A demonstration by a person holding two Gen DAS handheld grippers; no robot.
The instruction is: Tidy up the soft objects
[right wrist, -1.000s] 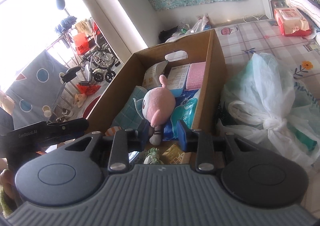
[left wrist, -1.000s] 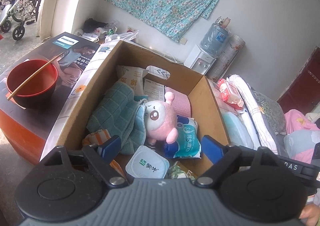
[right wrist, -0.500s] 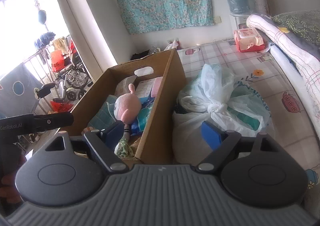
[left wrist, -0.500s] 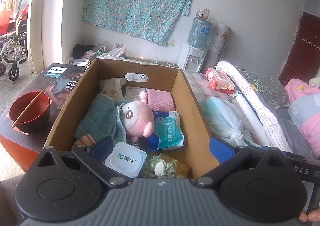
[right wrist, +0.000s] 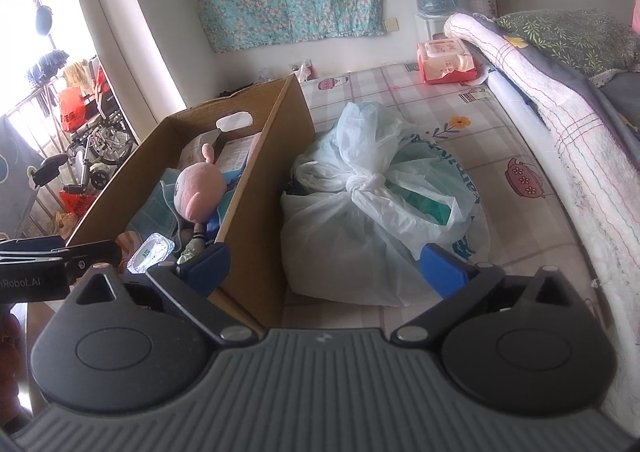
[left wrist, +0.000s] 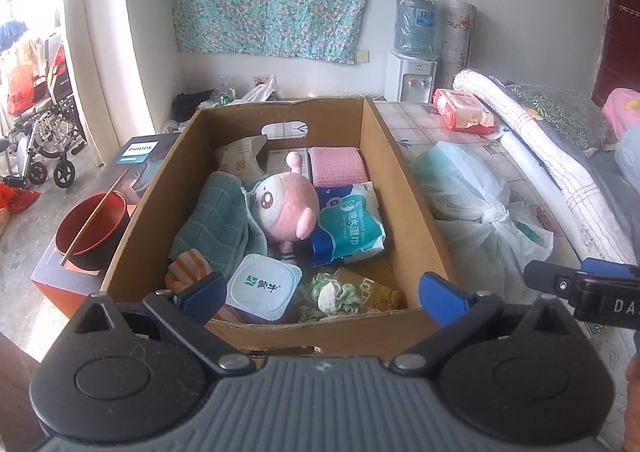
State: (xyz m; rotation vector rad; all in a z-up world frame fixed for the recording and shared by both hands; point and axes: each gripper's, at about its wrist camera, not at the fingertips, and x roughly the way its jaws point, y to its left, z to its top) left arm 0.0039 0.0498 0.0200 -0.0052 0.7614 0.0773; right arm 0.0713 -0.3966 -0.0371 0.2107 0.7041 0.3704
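An open cardboard box (left wrist: pixel 404 188) holds a pink plush toy (left wrist: pixel 288 208), a teal towel (left wrist: pixel 216 220), a folded pink cloth (left wrist: pixel 338 170), a wet-wipes pack (left wrist: pixel 348 224), a yogurt cup (left wrist: pixel 262 288) and a green scrunchie (left wrist: pixel 336 288). My left gripper (left wrist: pixel 322 294) hangs open just before the box's near wall, with nothing held. My right gripper (right wrist: pixel 326 266) is to the right, its jaws opening; they straddle the box's near corner and the base of a tied white plastic bag (right wrist: pixel 372 204), the pads pressing on nothing.
A red bowl (left wrist: pixel 92 228) with a chopstick stands on a printed carton (left wrist: pixel 136 152) left of the box. On the patterned mattress (right wrist: pixel 520 180) lie a red wipes pack (right wrist: pixel 446 62) and rolled bedding (right wrist: pixel 540 92). A water dispenser (left wrist: pixel 412 52) stands against the back wall.
The right gripper's jaws went from narrow at the plush's legs to wide, and it swung right toward the tied bag. The left gripper backed off from the box and rolled level.
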